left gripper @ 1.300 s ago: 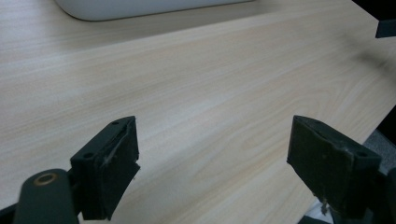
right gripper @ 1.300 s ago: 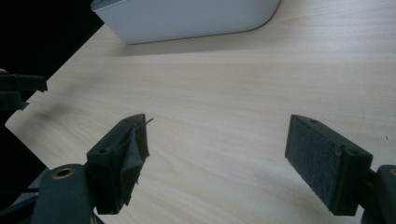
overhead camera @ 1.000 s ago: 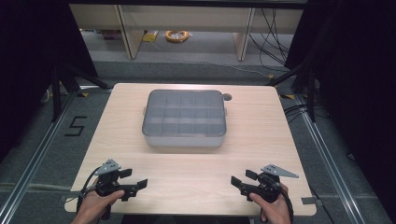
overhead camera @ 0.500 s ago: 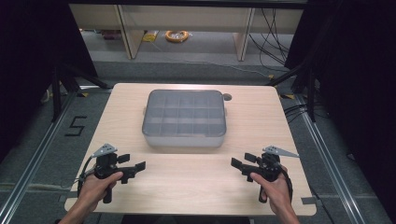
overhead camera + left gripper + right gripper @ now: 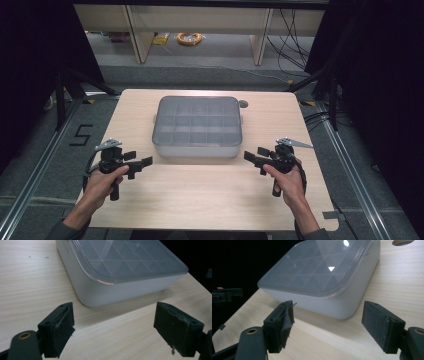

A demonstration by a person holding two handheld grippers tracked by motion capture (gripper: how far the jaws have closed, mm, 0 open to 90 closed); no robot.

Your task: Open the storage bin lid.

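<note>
A grey plastic box point(image 5: 198, 126) with a clear lid over a grid of compartments sits at the middle of the wooden table point(image 5: 200, 200). My left gripper point(image 5: 137, 160) is held open a little left of the box's near left corner, jaws pointing toward it. In the left gripper view the box point(image 5: 117, 270) lies just beyond the open left gripper point(image 5: 115, 332). My right gripper point(image 5: 255, 156) is open near the box's near right corner. The right gripper view has that corner of the box point(image 5: 322, 277) ahead of the open right gripper point(image 5: 334, 330). Nothing is between either pair of jaws.
A round cable hole point(image 5: 243, 104) is in the table by the box's far right corner. Bare wood lies in front of the box. Shelving and an orange cable coil point(image 5: 189, 38) are on the floor behind. A "5" mark point(image 5: 81, 135) is on the floor at left.
Both hands have moved forward from the table's front edge toward the box's near corners. The jaws stay open. The box has not moved.
</note>
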